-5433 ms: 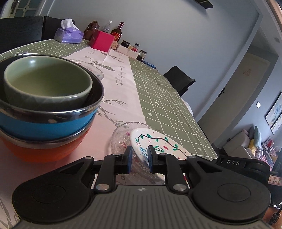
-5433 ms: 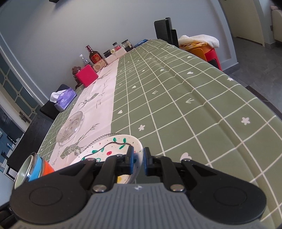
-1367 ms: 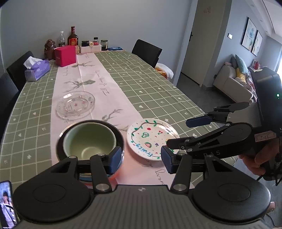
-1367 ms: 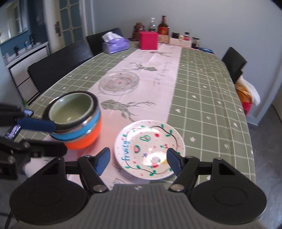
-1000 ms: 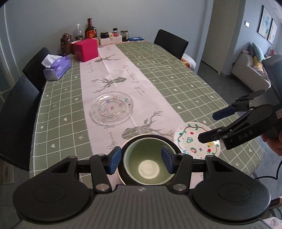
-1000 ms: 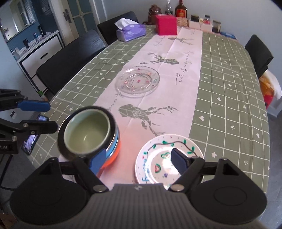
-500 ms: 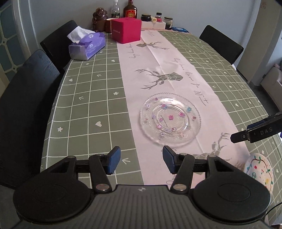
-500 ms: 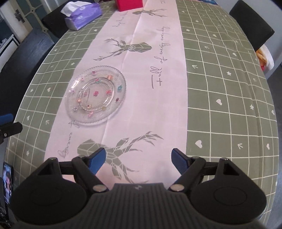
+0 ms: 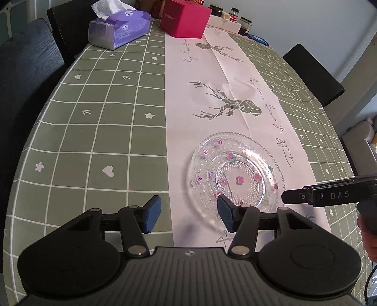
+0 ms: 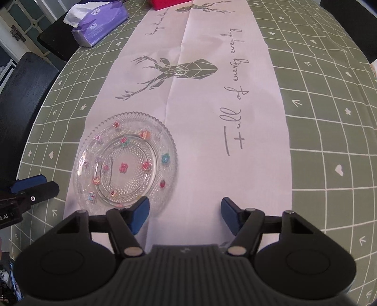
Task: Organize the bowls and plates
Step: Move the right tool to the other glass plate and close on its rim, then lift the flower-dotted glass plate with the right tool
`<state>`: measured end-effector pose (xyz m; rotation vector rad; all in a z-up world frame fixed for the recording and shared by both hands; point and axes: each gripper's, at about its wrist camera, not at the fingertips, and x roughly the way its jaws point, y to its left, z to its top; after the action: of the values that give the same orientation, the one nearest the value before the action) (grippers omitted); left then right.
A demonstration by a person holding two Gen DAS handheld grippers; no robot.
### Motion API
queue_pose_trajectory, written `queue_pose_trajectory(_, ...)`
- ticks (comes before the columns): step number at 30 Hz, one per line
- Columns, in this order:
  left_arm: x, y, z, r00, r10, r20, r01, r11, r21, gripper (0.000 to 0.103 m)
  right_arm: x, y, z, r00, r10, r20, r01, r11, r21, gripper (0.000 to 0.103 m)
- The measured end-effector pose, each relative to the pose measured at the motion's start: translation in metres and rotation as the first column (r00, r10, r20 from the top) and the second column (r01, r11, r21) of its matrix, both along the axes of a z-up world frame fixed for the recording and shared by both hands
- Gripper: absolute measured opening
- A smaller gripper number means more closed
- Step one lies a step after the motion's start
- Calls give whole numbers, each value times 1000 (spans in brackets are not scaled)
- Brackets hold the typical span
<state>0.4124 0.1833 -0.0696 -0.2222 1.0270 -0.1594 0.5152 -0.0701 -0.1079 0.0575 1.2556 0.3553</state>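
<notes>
A clear glass plate (image 9: pixel 235 174) with small coloured flowers lies flat on the white table runner (image 9: pixel 212 98). My left gripper (image 9: pixel 188 215) hovers just short of its near-left rim, jaws apart and empty, the right blue pad over the rim. In the right wrist view the same glass plate (image 10: pixel 124 162) sits left of centre. My right gripper (image 10: pixel 185 215) hangs over bare runner beside the plate's near-right edge; its jaws are closing with nothing between them. The other gripper's fingers (image 9: pixel 329 194) enter from the right in the left wrist view.
A purple tissue box (image 9: pixel 120 26) and a pink box (image 9: pixel 185 20) stand at the far end with jars (image 9: pixel 245 22). Black chairs (image 9: pixel 311 70) line both sides of the green checked tablecloth (image 9: pixel 94 122). The table edge curves close on the left.
Both grippers have moved forward and down toward the glass plate, which now looks larger. The stacked bowls and painted plate have dropped out of view. The right jaws have narrowed.
</notes>
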Motion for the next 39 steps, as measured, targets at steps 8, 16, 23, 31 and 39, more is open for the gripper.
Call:
queue_pose_trajectory(8, 19, -9, -22, 1000, -12, -27, 12, 1000, 17, 43, 16, 3, -8, 1000, 8, 16, -8, 999, 37, 51)
queue_pose_trajectory(16, 25, -14, -25, 999, -35, -1, 35, 999, 5, 32, 22, 8, -11, 999, 23, 42, -27, 996, 81, 25)
queue_pose_trajectory(23, 26, -24, -24, 999, -42, 4, 42, 999, 21, 25, 16, 16, -11, 996, 58, 64, -62, 995, 76, 18)
queue_pose_trajectory(31, 20, -25, -21, 999, -33, 10, 32, 998, 47, 19, 13, 13, -9, 997, 49, 61, -54, 996, 76, 12)
queue_pose_trajectory(39, 8, -27, -8, 999, -28, 26, 27, 999, 41, 17, 5, 8, -6, 997, 50, 52, -54, 996, 72, 10)
